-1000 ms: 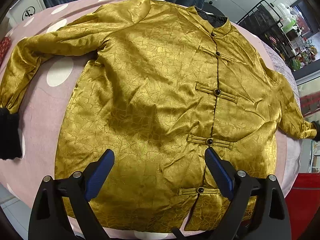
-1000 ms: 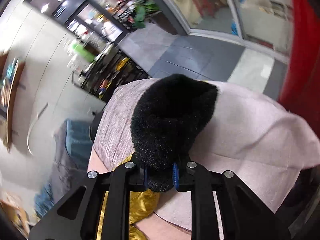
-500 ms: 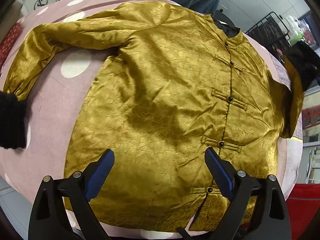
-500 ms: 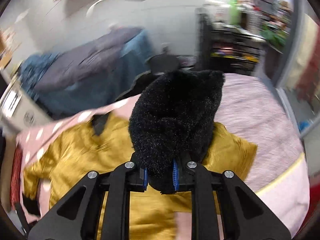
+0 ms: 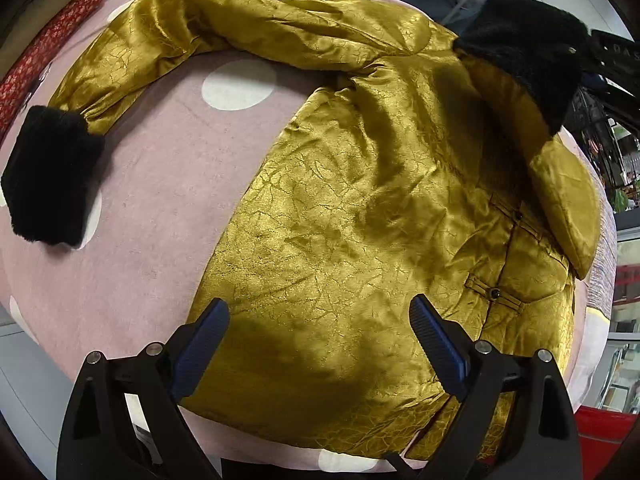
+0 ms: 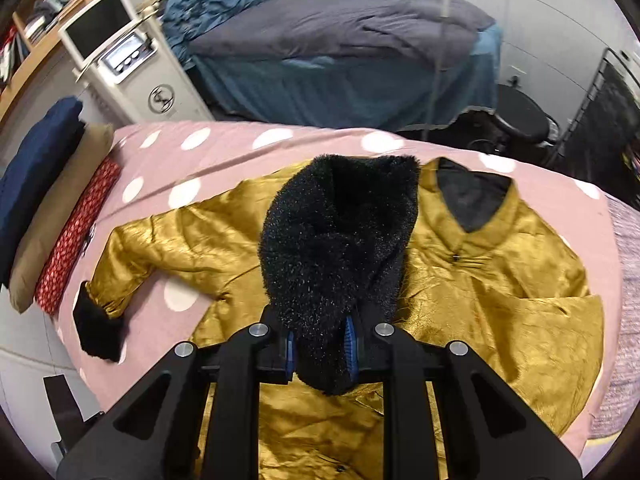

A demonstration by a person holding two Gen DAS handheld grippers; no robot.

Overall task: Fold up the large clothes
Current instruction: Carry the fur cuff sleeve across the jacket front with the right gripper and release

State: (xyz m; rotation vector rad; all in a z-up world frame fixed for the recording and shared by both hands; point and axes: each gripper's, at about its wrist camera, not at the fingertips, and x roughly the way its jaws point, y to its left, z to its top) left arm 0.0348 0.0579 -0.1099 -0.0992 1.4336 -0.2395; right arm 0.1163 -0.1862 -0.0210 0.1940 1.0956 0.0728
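Your right gripper (image 6: 320, 344) has its blue-padded fingers (image 6: 349, 342) clamped on the black fur cuff (image 6: 340, 252) of a gold jacket (image 5: 360, 208), holding that plush, shaggy cuff raised above the jacket's chest, with the attached sleeve (image 5: 560, 200) folded inward over the button front. The jacket is glossy satin with a crackled woven pattern, frog fastenings (image 5: 495, 293) with dark round buttons down its front, and a stand collar showing a black lining (image 6: 472, 196). It lies face up, spread across a pink bed cover with white polka dots (image 5: 152, 208). The other sleeve (image 5: 192, 28) stretches out from the jacket's shoulder and bends down to a second black fur cuff (image 5: 48, 176) resting flat on the cover.

Your left gripper (image 5: 318, 344) hovers over the jacket's hem, its ribbed blue fingers (image 5: 436, 344) spread wide apart and holding nothing.

Beside the jacket's outstretched sleeve, at the edge of the cover, lie a red patterned roll (image 6: 76, 236), a tan cushion (image 6: 60, 208) and a navy one (image 6: 36, 176). Beyond the jacket's collar stands a second bed with rumpled grey and blue bedding (image 6: 340, 40).
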